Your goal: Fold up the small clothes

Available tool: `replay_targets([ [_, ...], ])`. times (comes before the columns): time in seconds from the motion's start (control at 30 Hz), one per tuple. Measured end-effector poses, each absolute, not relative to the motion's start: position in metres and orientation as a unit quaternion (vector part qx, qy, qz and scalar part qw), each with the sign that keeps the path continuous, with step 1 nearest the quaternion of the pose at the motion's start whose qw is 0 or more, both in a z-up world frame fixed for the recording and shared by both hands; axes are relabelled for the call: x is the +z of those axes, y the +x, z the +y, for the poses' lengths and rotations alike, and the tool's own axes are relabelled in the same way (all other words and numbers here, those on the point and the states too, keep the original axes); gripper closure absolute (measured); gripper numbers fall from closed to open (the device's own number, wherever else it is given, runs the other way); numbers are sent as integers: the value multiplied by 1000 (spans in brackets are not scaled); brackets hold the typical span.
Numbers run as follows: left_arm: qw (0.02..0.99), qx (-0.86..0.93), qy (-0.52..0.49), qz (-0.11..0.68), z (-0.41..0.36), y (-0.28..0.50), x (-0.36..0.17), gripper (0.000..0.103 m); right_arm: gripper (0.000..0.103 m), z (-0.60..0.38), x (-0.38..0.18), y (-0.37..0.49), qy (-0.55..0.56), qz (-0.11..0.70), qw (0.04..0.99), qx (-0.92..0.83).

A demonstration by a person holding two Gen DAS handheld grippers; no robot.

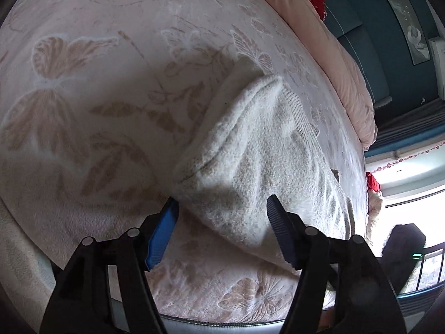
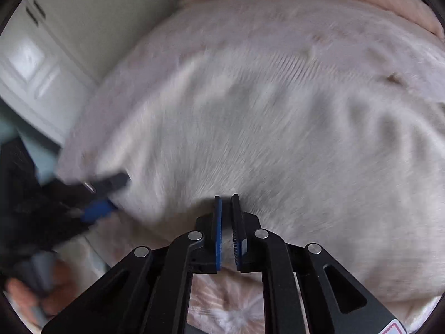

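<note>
A fluffy white knitted garment [image 1: 250,161] lies on the bed, with one part folded over into a thick ridge. My left gripper [image 1: 222,203] is open, its blue-padded fingers on either side of the garment's near edge, holding nothing. In the right wrist view the same white garment [image 2: 264,117] fills most of the frame, blurred. My right gripper [image 2: 226,197] is shut on the garment's near edge, with cloth pinched between the pads. The left gripper [image 2: 97,194] shows blurred at the left of that view.
The bed has a pale pink blanket [image 1: 83,83] with butterfly and leaf patterns. A peach quilt [image 1: 347,78] lies along the far side. A teal wall [image 1: 375,41] and bright window [image 1: 411,189] are at the right. A white cupboard [image 2: 41,64] stands beyond the bed.
</note>
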State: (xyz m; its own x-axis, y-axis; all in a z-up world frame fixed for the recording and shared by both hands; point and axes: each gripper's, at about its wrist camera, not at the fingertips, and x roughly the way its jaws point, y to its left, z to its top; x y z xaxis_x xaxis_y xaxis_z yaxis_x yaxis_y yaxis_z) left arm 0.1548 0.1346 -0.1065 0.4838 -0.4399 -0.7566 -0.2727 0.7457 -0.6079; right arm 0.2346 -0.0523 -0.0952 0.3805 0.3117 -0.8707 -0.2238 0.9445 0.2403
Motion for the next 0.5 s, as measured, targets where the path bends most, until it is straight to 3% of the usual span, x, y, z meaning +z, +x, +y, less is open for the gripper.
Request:
replay_targets([
  [0.07,791,-52,-345,503,136,154,-104,39,92,-40,-92,225,5,511,846,152],
  [0.17,795,-45,-348,496,144,154,-104,29,94,-51,-63,220,49,490,852,176],
  [0.27,784,-28,-381,490,151,159,-112,27,94,-86,-34,212,51,450,881,135],
  [0.4,779,-12,-400,483,147,170,-118,14,94,-154,-25,215,81,447,888,64],
  [0.5,794,-4,-379,475,133,178,-115,12,93,-176,-31,220,110,458,881,47],
])
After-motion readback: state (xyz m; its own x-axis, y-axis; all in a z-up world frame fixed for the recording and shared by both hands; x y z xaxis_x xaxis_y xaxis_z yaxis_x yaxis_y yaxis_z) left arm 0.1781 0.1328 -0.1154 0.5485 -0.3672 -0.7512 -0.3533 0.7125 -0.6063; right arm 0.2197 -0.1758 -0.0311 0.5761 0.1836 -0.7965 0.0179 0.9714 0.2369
